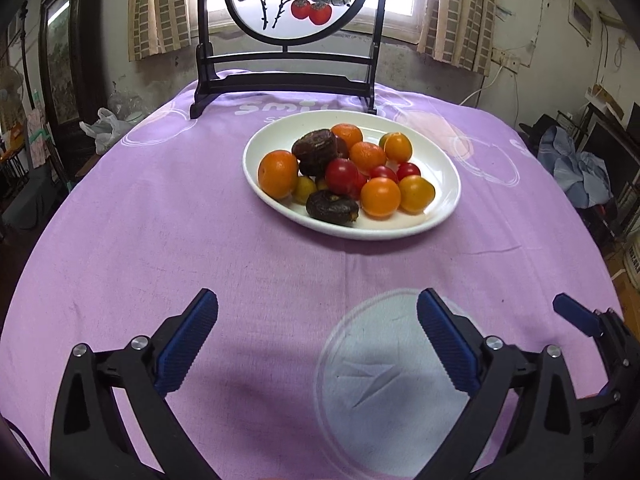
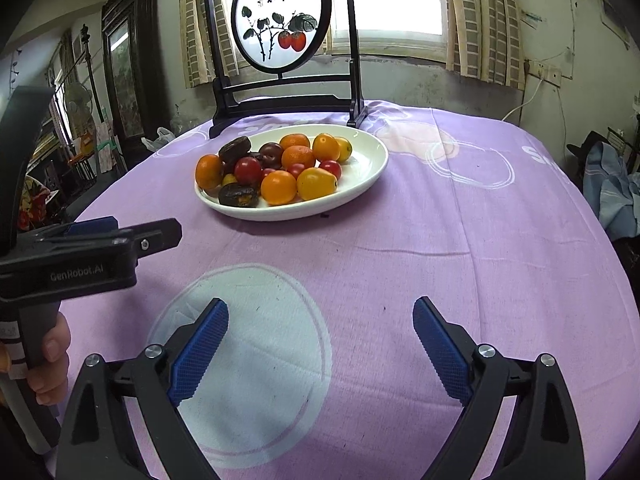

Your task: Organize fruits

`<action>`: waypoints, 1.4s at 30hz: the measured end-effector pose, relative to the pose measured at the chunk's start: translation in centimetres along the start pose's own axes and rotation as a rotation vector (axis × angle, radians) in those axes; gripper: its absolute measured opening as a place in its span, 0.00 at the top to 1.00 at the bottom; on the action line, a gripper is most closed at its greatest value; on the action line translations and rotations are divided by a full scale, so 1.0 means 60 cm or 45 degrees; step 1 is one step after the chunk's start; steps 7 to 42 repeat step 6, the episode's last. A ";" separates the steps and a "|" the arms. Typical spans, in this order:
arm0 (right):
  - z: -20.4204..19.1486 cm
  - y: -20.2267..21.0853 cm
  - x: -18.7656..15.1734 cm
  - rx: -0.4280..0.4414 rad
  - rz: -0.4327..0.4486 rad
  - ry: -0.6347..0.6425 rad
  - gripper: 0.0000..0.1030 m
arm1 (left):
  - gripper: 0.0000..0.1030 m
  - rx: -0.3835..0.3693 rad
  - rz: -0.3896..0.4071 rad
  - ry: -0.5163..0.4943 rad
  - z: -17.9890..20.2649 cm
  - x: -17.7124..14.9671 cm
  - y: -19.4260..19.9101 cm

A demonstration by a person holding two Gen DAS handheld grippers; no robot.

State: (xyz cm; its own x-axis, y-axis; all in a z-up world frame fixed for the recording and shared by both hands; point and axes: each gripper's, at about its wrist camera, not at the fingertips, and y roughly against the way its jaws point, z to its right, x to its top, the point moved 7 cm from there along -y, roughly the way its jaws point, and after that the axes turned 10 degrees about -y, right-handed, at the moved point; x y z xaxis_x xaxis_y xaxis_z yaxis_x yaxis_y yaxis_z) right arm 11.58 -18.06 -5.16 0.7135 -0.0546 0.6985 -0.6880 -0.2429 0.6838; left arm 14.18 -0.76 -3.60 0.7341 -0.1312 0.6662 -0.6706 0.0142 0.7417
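Observation:
A white oval plate (image 1: 440, 160) (image 2: 368, 156) sits on the purple tablecloth ahead of both grippers. It holds several fruits in a pile: oranges (image 1: 278, 173) (image 2: 279, 187), red cherry tomatoes (image 1: 341, 175) (image 2: 247, 170), yellow kumquats (image 1: 416, 193) (image 2: 316, 183) and dark brown wrinkled fruits (image 1: 332, 207) (image 2: 237, 195). My left gripper (image 1: 318, 336) is open and empty, low over the cloth, well short of the plate. My right gripper (image 2: 320, 344) is open and empty, also near the front. The left gripper's body (image 2: 88, 252) shows at the left of the right wrist view.
A dark wooden stand with a round painted screen (image 1: 298, 0) (image 2: 280, 24) stands behind the plate. The tablecloth has a white circle print (image 1: 392, 384) (image 2: 248, 356) under the grippers. Furniture and clutter surround the round table.

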 end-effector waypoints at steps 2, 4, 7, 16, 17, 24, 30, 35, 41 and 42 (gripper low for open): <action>0.002 -0.001 -0.003 -0.008 -0.011 -0.005 0.08 | 0.05 0.018 -0.006 -0.012 0.001 -0.006 -0.002; 0.006 -0.004 -0.007 -0.030 -0.023 -0.007 0.08 | 0.05 0.030 -0.004 -0.016 0.002 -0.011 -0.004; 0.012 -0.007 -0.014 -0.077 -0.041 -0.005 0.07 | 0.05 0.046 -0.001 -0.024 0.002 -0.017 -0.008; 0.012 -0.007 -0.014 -0.077 -0.041 -0.005 0.07 | 0.05 0.046 -0.001 -0.024 0.002 -0.017 -0.008; 0.012 -0.007 -0.014 -0.077 -0.041 -0.005 0.07 | 0.05 0.046 -0.001 -0.024 0.002 -0.017 -0.008; 0.012 -0.007 -0.014 -0.077 -0.041 -0.005 0.07 | 0.05 0.046 -0.001 -0.024 0.002 -0.017 -0.008; 0.012 -0.007 -0.014 -0.077 -0.041 -0.005 0.07 | 0.05 0.046 -0.001 -0.024 0.002 -0.017 -0.008; 0.012 -0.007 -0.014 -0.077 -0.041 -0.005 0.07 | 0.05 0.046 -0.001 -0.024 0.002 -0.017 -0.008; 0.012 -0.007 -0.014 -0.077 -0.041 -0.005 0.07 | 0.05 0.046 -0.001 -0.024 0.002 -0.017 -0.008; 0.012 -0.007 -0.014 -0.077 -0.041 -0.005 0.07 | 0.05 0.046 -0.001 -0.024 0.002 -0.017 -0.008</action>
